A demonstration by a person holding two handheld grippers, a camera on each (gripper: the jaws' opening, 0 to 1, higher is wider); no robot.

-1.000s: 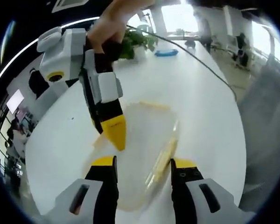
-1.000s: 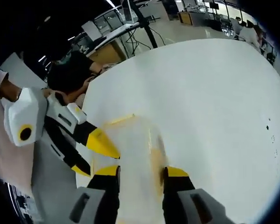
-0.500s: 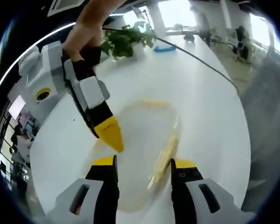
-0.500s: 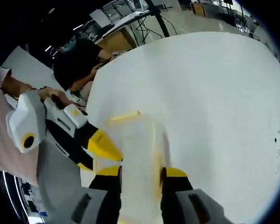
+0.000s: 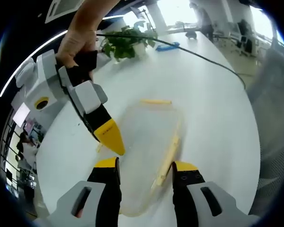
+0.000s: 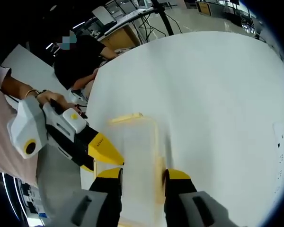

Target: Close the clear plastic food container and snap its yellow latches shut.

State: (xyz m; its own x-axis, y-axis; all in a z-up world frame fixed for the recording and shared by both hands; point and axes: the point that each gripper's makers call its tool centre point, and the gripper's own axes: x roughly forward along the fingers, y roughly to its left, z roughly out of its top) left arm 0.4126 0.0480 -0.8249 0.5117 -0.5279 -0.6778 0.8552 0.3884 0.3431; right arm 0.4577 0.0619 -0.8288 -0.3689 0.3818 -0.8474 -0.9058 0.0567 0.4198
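— Where's the box now?

— The clear container (image 5: pixel 149 142) sits on the white table (image 5: pixel 213 109), lid already down on it as far as I can judge, near the table's edge on the person's side. Both grippers hang right over it.

— Are they holding anything?

— No. The left gripper (image 5: pixel 144 166) has its jaws spread, straddling the near end of the container with nothing between them pinched. The right gripper (image 6: pixel 143 174) is spread likewise over the other end, gripping nothing. In the left gripper view its yellow tip points down at one long edge of the lid.

— And the latches?

— One yellow latch (image 5: pixel 166 158) runs along the long side by the left gripper's jaw; another (image 5: pixel 155 101) lies at the far short end. Whether either has clicked home I can't tell; the plastic is hazy.

— So how would you do it well?

— I'd steady the lid with one gripper pressing flat on top, then bring the other tip onto the outer lip of the long latch and push it down and inward against the wall. Press squarely, or the light box may skid toward the table's edge.
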